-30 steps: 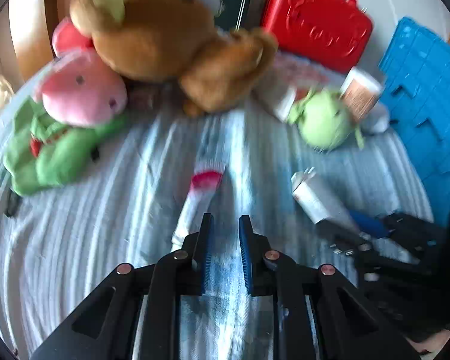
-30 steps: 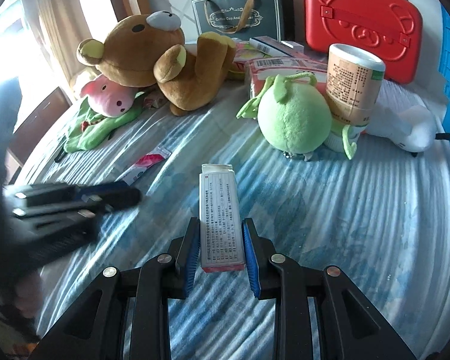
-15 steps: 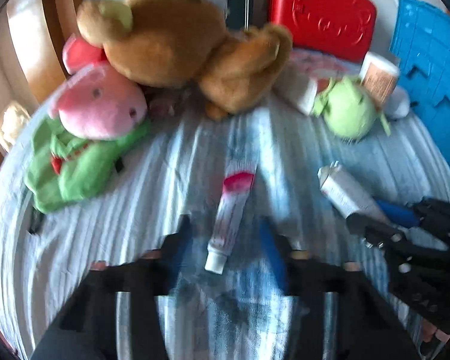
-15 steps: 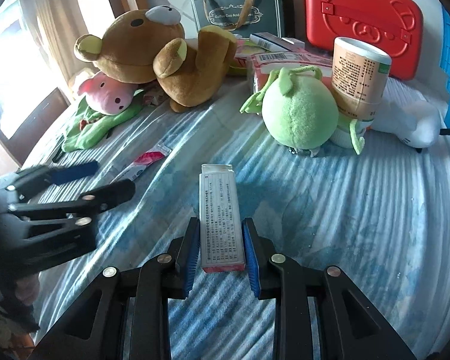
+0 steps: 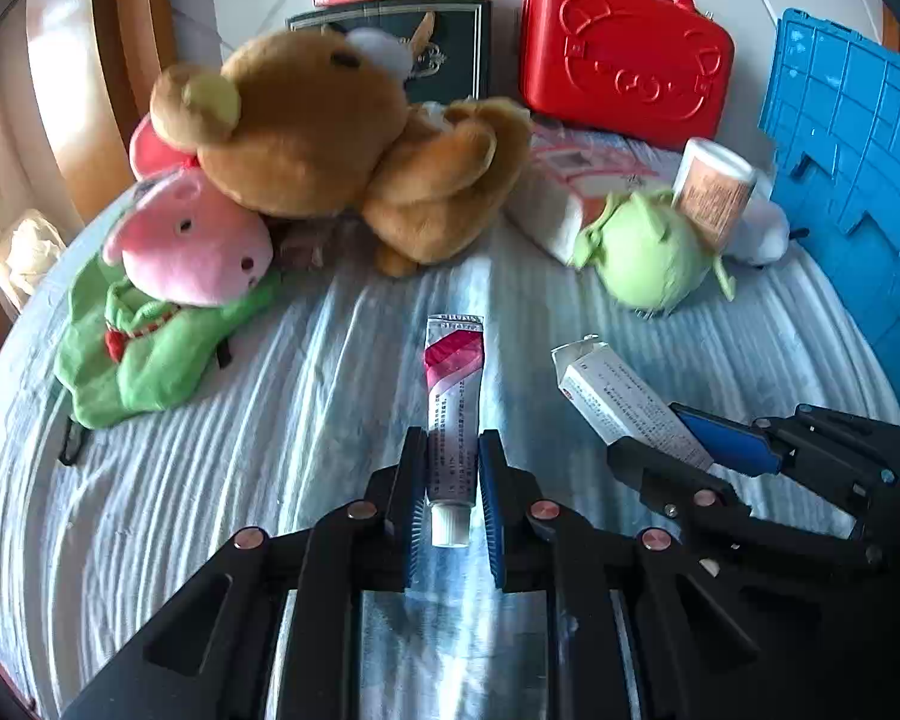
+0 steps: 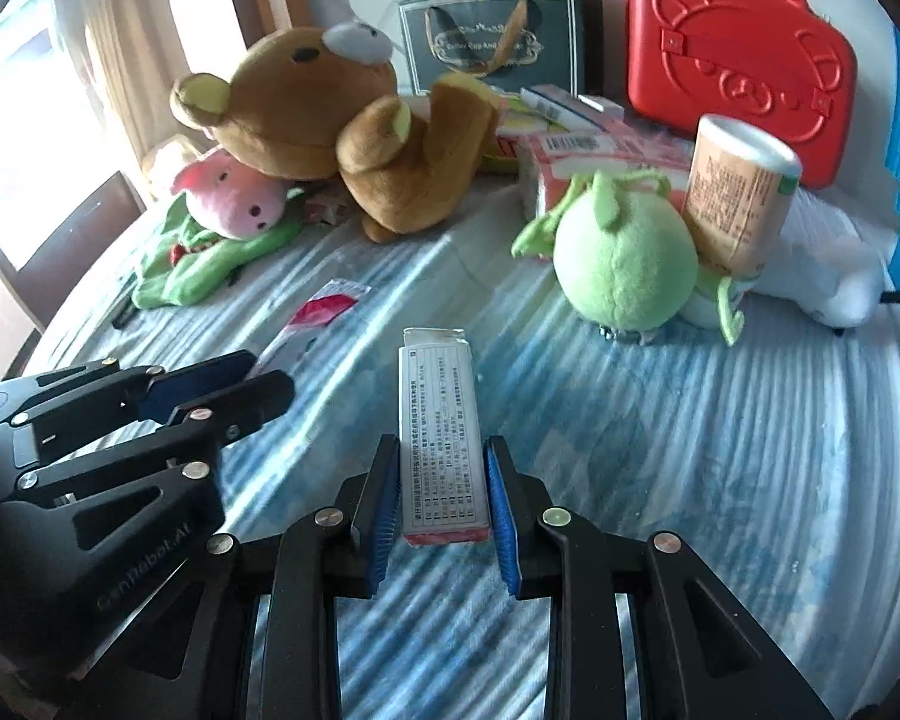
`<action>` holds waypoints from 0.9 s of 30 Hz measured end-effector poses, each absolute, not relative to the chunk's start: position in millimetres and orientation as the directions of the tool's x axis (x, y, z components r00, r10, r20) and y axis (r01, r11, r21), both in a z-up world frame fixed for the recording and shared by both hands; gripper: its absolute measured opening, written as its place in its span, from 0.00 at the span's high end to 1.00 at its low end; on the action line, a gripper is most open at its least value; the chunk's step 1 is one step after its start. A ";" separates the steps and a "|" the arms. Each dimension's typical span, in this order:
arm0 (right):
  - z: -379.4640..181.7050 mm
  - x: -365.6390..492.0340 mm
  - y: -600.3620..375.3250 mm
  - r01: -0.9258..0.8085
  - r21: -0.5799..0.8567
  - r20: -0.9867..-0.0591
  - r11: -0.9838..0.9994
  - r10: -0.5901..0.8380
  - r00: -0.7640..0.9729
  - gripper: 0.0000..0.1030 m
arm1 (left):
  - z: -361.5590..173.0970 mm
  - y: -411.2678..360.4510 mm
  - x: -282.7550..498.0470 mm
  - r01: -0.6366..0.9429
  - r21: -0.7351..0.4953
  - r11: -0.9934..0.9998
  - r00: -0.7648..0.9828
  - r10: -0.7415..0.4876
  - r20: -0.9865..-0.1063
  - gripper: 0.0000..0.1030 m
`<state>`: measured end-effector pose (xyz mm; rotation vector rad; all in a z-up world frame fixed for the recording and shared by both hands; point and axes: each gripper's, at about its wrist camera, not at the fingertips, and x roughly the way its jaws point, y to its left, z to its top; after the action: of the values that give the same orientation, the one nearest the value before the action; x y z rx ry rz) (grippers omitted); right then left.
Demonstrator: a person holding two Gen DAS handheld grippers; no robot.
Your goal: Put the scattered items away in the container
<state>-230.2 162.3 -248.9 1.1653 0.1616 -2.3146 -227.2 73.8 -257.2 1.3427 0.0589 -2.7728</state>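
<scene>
While the ointment tube (image 5: 453, 414) lies on the striped bedcover (image 5: 270, 450), we have the left hand-held gripper (image 5: 453, 468) just closed on its lower body near the cap, pads pressing both sides. We judge it light, soft and squeezable, so holding the stiffer end by the cap suits it; the crimped tail would fold. Our right hand-held gripper (image 6: 444, 480) is clamped on the carton (image 6: 441, 420), light, stiff cardboard that could crush. Beyond sit the green plush (image 5: 651, 261) and the blue crate (image 5: 852, 168), likely our container.
</scene>
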 end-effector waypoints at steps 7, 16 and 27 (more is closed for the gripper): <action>-194.8 -220.6 176.2 0.524 0.111 -0.723 -0.844 -0.430 -0.540 0.73 | -211.0 82.2 -211.3 0.113 0.007 -0.994 -0.658 -0.080 -0.748 0.84; -73.1 -174.1 201.3 0.465 0.037 -0.588 -0.884 -0.396 -0.705 0.73 | -89.4 96.0 -168.4 0.043 -0.020 -0.999 -0.787 -0.021 -0.617 0.84; 63.4 -109.5 291.5 0.261 -0.071 -0.381 -0.963 -0.216 -0.899 0.73 | 34.3 192.1 -130.3 -0.157 -0.033 -0.987 -0.880 0.155 -0.449 0.84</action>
<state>-109.5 291.5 63.4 0.5487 0.1762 -2.8377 -130.3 192.1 34.3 0.7661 -0.0069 -3.2126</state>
